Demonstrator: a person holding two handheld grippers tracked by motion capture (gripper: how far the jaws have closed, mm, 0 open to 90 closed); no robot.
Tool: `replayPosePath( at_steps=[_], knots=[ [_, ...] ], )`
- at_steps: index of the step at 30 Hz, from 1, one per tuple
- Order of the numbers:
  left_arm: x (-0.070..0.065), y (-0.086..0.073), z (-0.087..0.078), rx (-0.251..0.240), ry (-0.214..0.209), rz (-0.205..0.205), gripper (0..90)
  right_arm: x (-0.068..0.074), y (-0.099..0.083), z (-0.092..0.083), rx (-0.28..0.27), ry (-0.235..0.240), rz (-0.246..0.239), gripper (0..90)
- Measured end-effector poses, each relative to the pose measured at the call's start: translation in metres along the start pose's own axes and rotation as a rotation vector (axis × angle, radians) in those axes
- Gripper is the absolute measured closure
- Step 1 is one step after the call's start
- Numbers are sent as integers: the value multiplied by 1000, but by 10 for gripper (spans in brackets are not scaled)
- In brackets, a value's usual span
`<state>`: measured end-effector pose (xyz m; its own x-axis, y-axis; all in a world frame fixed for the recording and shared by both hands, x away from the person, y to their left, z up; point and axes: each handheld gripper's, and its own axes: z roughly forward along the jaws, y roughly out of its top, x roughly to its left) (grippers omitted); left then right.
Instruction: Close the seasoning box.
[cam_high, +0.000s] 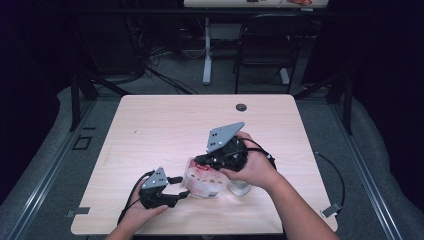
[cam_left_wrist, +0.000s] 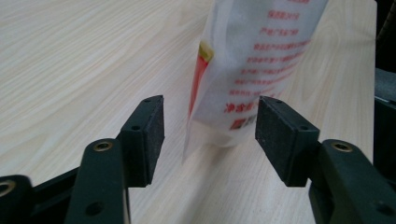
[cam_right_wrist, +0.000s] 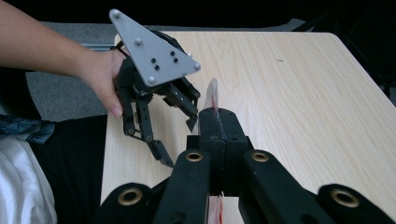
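1. Two grippers are at work here; your right gripper (cam_right_wrist: 218, 126) has its jaws pressed together on the thin edge of a white plastic bag (cam_high: 202, 179) with red print, so it grips the bag.
2. Your left gripper (cam_left_wrist: 210, 135) stands with its jaws wide apart; the bag's lower corner hangs between the pads (cam_left_wrist: 154, 135), touching neither; nothing is held there.
3. In the high view the right gripper (cam_high: 200, 161) sits above the bag, your right hand (cam_high: 255, 167) wrapped around its body; the left gripper (cam_high: 182, 187) lies low at the bag's left side, held by your left hand (cam_high: 142, 210).
4. The bag rests near the front middle of the light wooden table (cam_high: 165, 120), its bottom on or just over the surface; I cannot tell which.
5. A clear object (cam_high: 240, 188) lies just beside the bag, under your right hand; it is too blurred to name.
6. Beyond the table a dark chair (cam_high: 265, 45) stands on the floor.
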<state>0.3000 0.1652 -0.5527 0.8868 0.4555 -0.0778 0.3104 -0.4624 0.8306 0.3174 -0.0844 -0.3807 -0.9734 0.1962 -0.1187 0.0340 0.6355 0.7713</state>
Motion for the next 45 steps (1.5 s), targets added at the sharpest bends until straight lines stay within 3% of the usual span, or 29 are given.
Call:
replayPosePath(
  at_steps=[4,9,11,16,21,26,33,45],
  knots=[
    [2,1,8,5,-44,-5,348,0,0,0,4,4,-5,900],
    [3,6,16,-14,-76,-8,343,-1,0,2,6,13,-4,900],
    [2,9,21,-13,-83,17,343,-1,0,2,4,19,-7,900],
    [2,9,29,-9,-103,28,330,0,-1,4,3,25,-12,900],
    [0,8,31,20,-98,59,384,-1,-3,6,8,28,-10,900],
    [-4,9,29,49,-90,85,497,-2,-6,7,0,25,-2,900],
    [-7,12,24,58,-78,87,534,-2,-6,3,-13,23,3,900],
    [-9,18,11,82,-98,90,562,-6,-9,-6,-43,15,28,900]
  ],
)
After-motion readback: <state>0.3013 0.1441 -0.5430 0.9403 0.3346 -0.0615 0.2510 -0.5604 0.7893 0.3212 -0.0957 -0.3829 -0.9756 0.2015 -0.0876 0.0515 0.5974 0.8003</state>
